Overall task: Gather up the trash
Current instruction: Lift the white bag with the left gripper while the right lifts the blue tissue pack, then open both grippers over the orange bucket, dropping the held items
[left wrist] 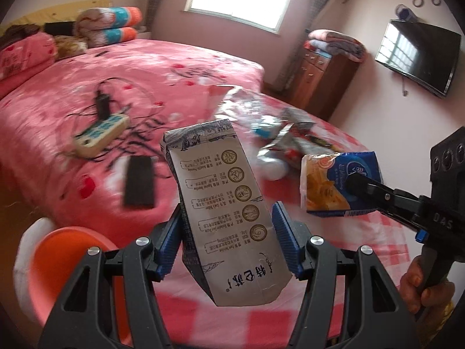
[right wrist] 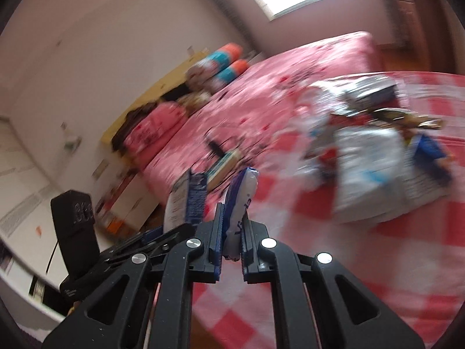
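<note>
Two pieces of trash in hand, one per gripper, both lifted clear of the checked tablecloth.

Left gripper: clamped on a grey milk carton, blue pads pressing its two long sides about mid-height. Carton upright but leaning, printed face to camera, base hanging below the pads, top pointing toward the far bed.

Right gripper: pinched tight on a blue-and-white tissue packet. In the right wrist view only a thin fold of the wrapper sits between the pads, most of the packet sticking out beyond the tips. In the left wrist view, packet just right of the carton, not touching it.

Risks, judged from this:
- Thin pinch on soft wrapper; likely to slide out on a quick swing or a wrist roll.
- Carton held on smooth flat sides while tilted; could pivot or slip down between the pads if the squeeze eases.
- Both loads close together; possible knock if the hands converge.
- Heavy blur in both views; poor aim at any drop point.

Orange bin near left, low beside the table edge, below and left of the carton; probable drop point, not confirmed. More wrappers piled on the far part of the table, uncollected. Power strip and cables on the bed, not trash by the look of them.
</note>
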Demonstrator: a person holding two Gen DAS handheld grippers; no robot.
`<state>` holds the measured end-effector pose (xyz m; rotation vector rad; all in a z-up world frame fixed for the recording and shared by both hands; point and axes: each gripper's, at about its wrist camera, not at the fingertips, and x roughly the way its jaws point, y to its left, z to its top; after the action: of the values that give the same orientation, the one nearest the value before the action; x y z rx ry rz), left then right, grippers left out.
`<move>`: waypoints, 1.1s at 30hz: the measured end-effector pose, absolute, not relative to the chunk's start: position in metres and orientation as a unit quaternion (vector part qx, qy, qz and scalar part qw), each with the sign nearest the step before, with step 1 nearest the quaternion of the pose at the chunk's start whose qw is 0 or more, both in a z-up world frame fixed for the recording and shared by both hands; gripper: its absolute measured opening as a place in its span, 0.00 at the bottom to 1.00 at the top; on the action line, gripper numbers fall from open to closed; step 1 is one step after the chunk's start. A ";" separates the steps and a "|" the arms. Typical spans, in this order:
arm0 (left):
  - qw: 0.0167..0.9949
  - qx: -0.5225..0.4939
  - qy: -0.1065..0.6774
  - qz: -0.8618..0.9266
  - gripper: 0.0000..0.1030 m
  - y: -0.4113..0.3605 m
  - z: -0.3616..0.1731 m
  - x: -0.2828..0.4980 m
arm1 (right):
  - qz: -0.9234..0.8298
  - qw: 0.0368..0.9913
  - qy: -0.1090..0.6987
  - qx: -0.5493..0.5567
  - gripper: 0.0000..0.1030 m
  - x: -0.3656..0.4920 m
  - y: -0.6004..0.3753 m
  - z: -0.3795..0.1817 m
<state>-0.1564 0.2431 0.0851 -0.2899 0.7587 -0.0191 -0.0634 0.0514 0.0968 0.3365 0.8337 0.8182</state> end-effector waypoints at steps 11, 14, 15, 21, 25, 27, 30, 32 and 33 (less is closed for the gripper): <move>0.899 -0.139 0.398 0.117 0.59 0.334 0.039 -0.217 | 0.478 0.750 0.453 0.061 0.10 -0.109 0.189 0.060; 0.893 -0.140 0.403 0.141 0.59 0.351 0.027 -0.225 | 0.490 0.730 0.474 0.042 0.10 -0.118 0.220 0.043; 0.890 -0.144 0.406 0.150 0.60 0.359 0.022 -0.228 | 0.493 0.727 0.478 0.034 0.10 -0.122 0.227 0.039; 0.876 -0.136 0.415 0.203 0.60 0.391 -0.006 -0.244 | 0.499 0.703 0.506 -0.010 0.13 -0.130 0.267 0.008; 0.869 -0.131 0.422 0.222 0.64 0.403 -0.022 -0.250 | 0.490 0.694 0.527 -0.030 0.19 -0.132 0.279 -0.013; 0.867 -0.128 0.422 0.232 0.70 0.406 -0.027 -0.251 | 0.484 0.694 0.532 -0.022 0.43 -0.129 0.278 -0.018; 0.867 -0.118 0.417 0.248 0.80 0.407 -0.028 -0.249 | 0.481 0.705 0.520 -0.008 0.63 -0.125 0.269 -0.010; 0.869 -0.109 0.412 0.253 0.85 0.404 -0.026 -0.247 | 0.473 0.721 0.506 -0.007 0.71 -0.123 0.263 -0.002; 0.870 -0.103 0.409 0.256 0.86 0.402 -0.023 -0.245 | 0.468 0.732 0.496 -0.005 0.74 -0.121 0.258 0.002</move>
<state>-0.2446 0.4022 -0.0234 -0.2148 0.8554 0.5361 -0.1211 0.2578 0.0025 -0.0114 1.0912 1.0299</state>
